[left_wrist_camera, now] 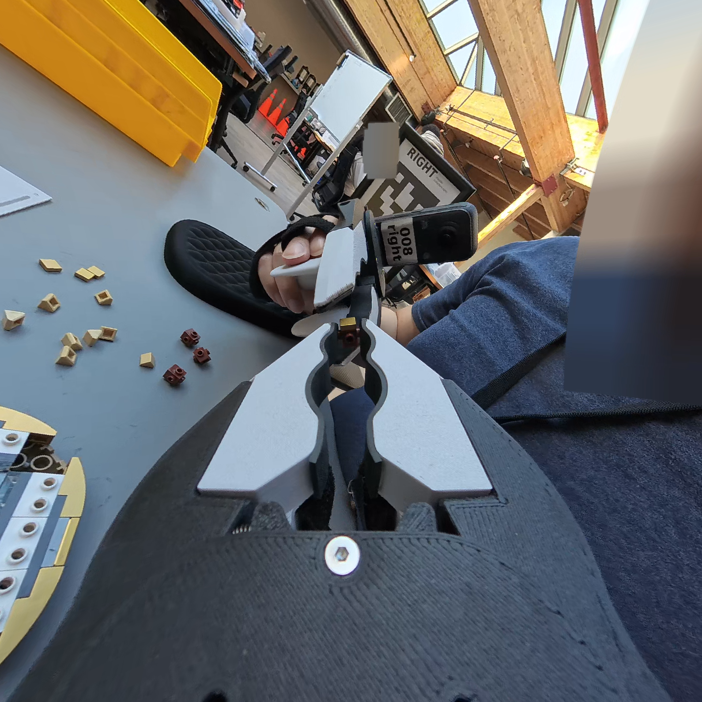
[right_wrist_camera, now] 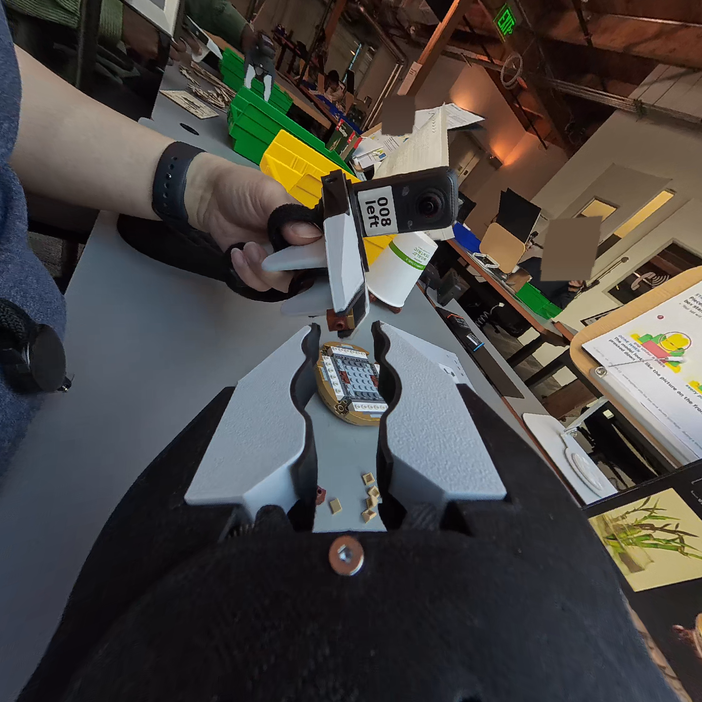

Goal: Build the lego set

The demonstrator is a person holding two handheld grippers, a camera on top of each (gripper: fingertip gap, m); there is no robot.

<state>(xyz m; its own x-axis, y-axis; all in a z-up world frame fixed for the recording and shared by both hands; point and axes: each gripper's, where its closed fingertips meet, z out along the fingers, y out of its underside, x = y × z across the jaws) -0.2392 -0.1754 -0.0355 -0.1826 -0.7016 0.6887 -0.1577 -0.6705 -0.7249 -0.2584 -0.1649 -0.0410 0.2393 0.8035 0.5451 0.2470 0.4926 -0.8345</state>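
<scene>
Jaws apart, tan pieces [left_wrist_camera: 68,343], yellow bin [left_wrist_camera: 125,76]

Your left gripper [left_wrist_camera: 347,334] has pale grey fingers [left_wrist_camera: 281,410] with black inner pads, on a ribbed black body. Between its tips you have a reddish-brown brick [left_wrist_camera: 349,337] under a gold-tan piece [left_wrist_camera: 348,324]. Your right gripper [right_wrist_camera: 343,332] is the same grey and black. The table [left_wrist_camera: 114,212] is flat mid-grey. The loose pieces on it are tan slopes [left_wrist_camera: 68,353] and reddish-brown studded bricks [left_wrist_camera: 174,374]. The round model [right_wrist_camera: 351,383] has a gold rim, white studded strips and a grey centre; the small inset parts look dark red, though blur limits this. The bins [left_wrist_camera: 114,72] are bright yellow. The wrist rest [left_wrist_camera: 212,262] is black with a quilted wave pattern.
</scene>
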